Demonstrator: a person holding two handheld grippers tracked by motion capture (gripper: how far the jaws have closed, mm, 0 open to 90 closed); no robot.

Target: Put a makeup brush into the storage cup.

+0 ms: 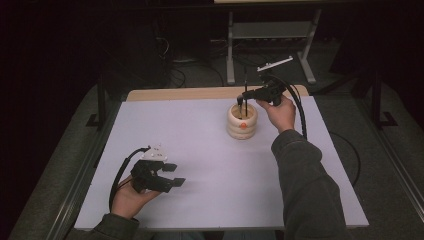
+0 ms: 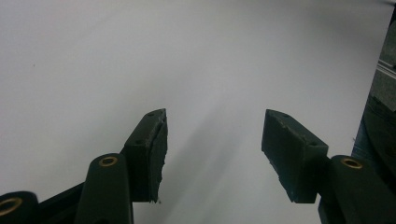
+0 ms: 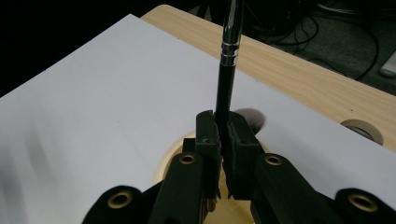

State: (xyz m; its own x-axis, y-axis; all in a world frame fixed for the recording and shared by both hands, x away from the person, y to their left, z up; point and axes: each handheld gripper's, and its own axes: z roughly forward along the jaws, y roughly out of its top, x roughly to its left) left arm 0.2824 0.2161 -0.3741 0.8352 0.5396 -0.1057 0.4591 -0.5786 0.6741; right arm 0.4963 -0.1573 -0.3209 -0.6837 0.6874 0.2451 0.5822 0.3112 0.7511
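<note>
The right gripper (image 1: 242, 101) hangs over the cream-coloured holder (image 1: 242, 121) at the far middle of the white table (image 1: 200, 150), its 2 jaws clamped tight on a slim black pen (image 3: 227, 70). In the right gripper view the pen stands nearly upright between the pads, a silver band partway up its shaft, its lower end running down towards the mouth of the holder; whether the tip touches the holder's inside I cannot tell. The holder is ribbed, with a small orange spot on its front.

The left gripper (image 1: 174, 174) rests low over the near left part of the table, well apart from the holder. Its jaws stand wide apart, with bare white surface between them.
</note>
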